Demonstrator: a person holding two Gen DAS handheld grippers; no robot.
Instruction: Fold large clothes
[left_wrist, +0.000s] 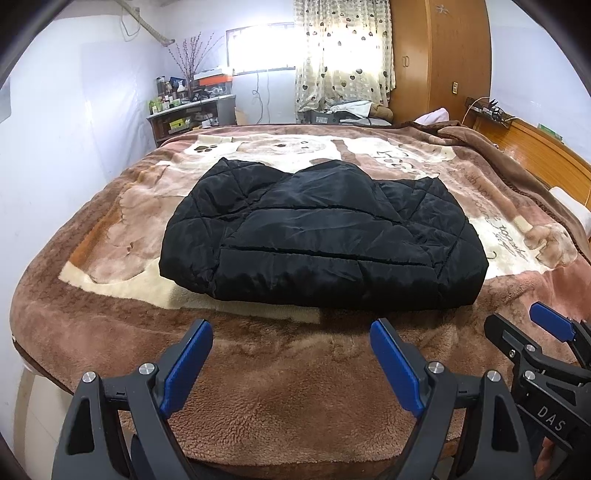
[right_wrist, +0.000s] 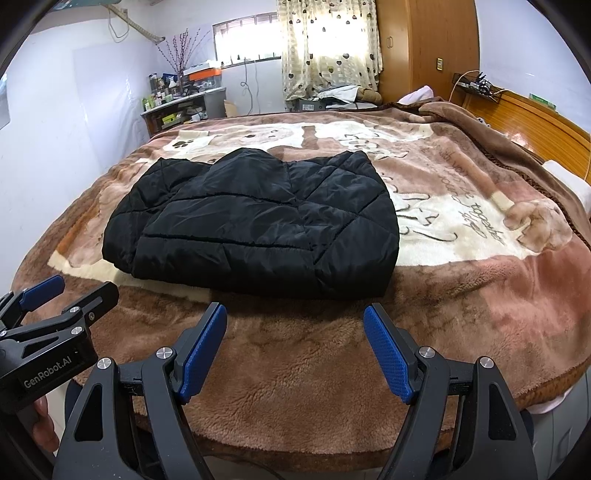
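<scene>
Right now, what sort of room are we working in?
Most likely a home bedroom: a bed under a plush blanket with a black jacket on it, a wooden wardrobe in the corner, and a curtained window.

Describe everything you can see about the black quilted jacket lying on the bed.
The black quilted jacket is puffy, with slightly shiny fabric that looks like nylon, stitched in diamond and straight seams. It lies folded into a compact, roughly rectangular bundle, a rounded part at its far edge that may be a hood. It rests flat on the brown plush blanket with dog prints, towards the near side of the bed. Nothing else touches it; both open grippers are short of its near edge.
</scene>
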